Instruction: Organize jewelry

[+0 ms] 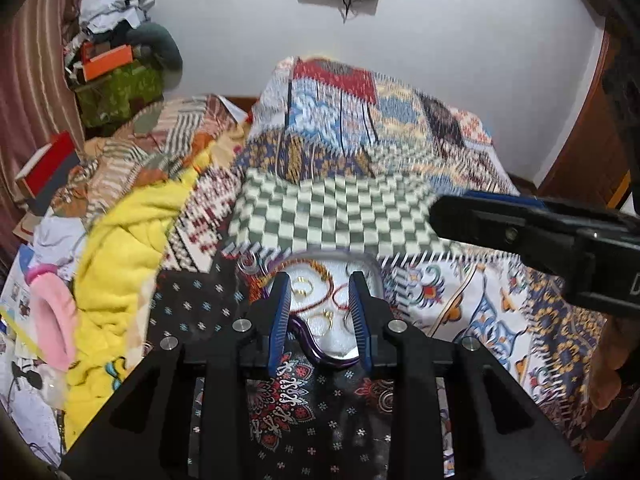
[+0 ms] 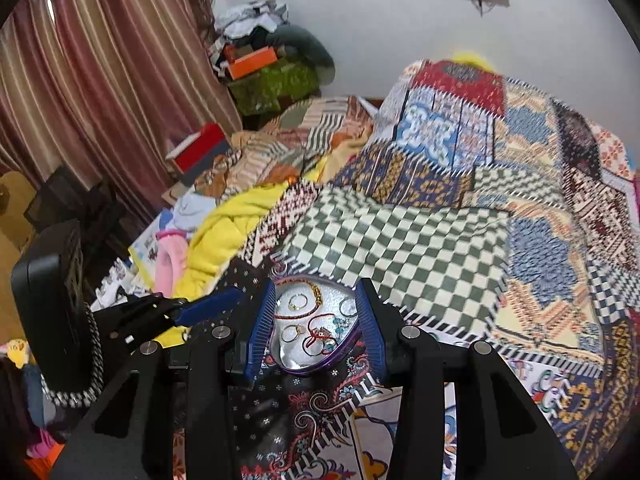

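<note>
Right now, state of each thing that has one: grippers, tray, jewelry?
left gripper: open, empty, above the tray
right gripper: open, empty, above the tray
jewelry tray: uncovered, resting on the patchwork bedspread
gold rings: loose in the tray
red bead strand: loose across the tray

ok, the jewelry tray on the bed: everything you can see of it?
The jewelry tray is a shallow, rounded dish with a glossy purple rim and a pale silvery-white lining. It lies flat on the patterned bedspread, framed between the open fingers of both grippers in their wrist views; no contact with either is evident. Inside lie several gold rings, a red beaded strand and a red thread bracelet with a charm. Finer detail is blurred.
</note>
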Available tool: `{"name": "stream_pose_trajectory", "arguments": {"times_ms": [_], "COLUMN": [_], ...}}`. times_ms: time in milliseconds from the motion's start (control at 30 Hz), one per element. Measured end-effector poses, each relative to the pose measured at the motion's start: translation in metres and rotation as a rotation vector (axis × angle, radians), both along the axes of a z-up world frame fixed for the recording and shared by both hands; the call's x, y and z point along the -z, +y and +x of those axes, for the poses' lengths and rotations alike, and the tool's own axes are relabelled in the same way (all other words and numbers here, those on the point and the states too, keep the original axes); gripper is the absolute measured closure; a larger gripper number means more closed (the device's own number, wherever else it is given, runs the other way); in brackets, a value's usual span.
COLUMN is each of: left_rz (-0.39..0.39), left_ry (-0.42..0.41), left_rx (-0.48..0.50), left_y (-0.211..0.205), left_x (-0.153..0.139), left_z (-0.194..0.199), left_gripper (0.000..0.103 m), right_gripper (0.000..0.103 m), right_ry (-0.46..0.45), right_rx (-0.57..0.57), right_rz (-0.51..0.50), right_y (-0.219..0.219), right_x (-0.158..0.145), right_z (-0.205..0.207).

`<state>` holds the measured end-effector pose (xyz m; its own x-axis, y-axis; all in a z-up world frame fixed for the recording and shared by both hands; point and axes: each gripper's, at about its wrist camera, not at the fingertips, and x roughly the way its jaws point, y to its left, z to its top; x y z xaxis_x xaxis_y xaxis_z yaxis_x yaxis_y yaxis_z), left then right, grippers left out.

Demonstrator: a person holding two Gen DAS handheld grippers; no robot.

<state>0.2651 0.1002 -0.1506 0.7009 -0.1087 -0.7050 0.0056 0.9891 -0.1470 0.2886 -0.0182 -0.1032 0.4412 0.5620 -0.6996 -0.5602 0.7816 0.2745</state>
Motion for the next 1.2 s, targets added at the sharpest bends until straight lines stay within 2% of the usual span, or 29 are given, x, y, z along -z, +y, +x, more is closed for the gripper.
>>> {"name": "stream_pose_trajectory", "arguments": {"times_ms": [300, 533, 733, 767, 800, 833, 900, 967, 1033, 1100, 1133, 1167, 1200], "left_rz": [-0.004, 0.042, 0.058, 0.065, 0.071, 0.089, 0.121, 0.140, 0.143, 0.149, 0.151, 0.152, 0.155], "left_ry": [-0.211, -0.410, -0.564, -0.587, -0.603, -0.631, -0.666, -0.679, -0.686, -0.693, -0.693, -0.695, -0.696], "left_rx": [-0.042, -0.050, -0.083, -0.086, -0.090, -0.107, -0.132, -0.148, -0.163, -0.180, -0.186, -0.188, -0.191], "left_y": [0.002, -0.016, -0.027, -0.029, -0.031, -0.033, -0.037, -0.039, -0.038, -0.038, -0.038, -0.038, -0.039], "left_x": [-0.091, -0.157, -0.192, -0.196, -0.198, -0.200, -0.202, -0.202, -0.202, -0.201, -0.200, -0.200, -0.200], "left_z": [-0.057, -0.127, -0.191, -0.201, -0.207, -0.218, -0.233, -0.244, -0.250, -0.256, -0.259, -0.261, -0.263], "left_gripper": [0.074, 0.074, 0.063, 0.061, 0.055, 0.050, 0.047, 0.039, 0.020, 0.009, 0.004, 0.003, 0.002], "right_gripper": [0.065, 0.065, 0.063, 0.057, 0.053, 0.045, 0.034, 0.021, 0.017, 0.013, 0.008, 0.002, 0.000], "right_ry": [-0.177, -0.395, -0.568, -0.601, -0.623, -0.648, -0.693, -0.721, -0.730, -0.740, -0.743, -0.747, -0.752], "right_rx": [0.055, 0.107, 0.150, 0.162, 0.170, 0.186, 0.223, 0.250, 0.265, 0.281, 0.288, 0.300, 0.311], "right_rz": [0.042, 0.087, 0.124, 0.127, 0.127, 0.126, 0.124, 0.131, 0.138, 0.138, 0.135, 0.135, 0.138], "right_y": [-0.028, -0.049, -0.065, -0.067, -0.067, -0.068, -0.069, -0.069, -0.069, -0.069, -0.069, -0.068, -0.069], "right_x": [-0.065, -0.124, -0.154, -0.158, -0.159, -0.160, -0.161, -0.160, -0.160, -0.159, -0.159, -0.158, -0.159], "right_z": [-0.050, -0.121, -0.178, -0.189, -0.194, -0.201, -0.213, -0.220, -0.223, -0.227, -0.228, -0.228, -0.230]}}
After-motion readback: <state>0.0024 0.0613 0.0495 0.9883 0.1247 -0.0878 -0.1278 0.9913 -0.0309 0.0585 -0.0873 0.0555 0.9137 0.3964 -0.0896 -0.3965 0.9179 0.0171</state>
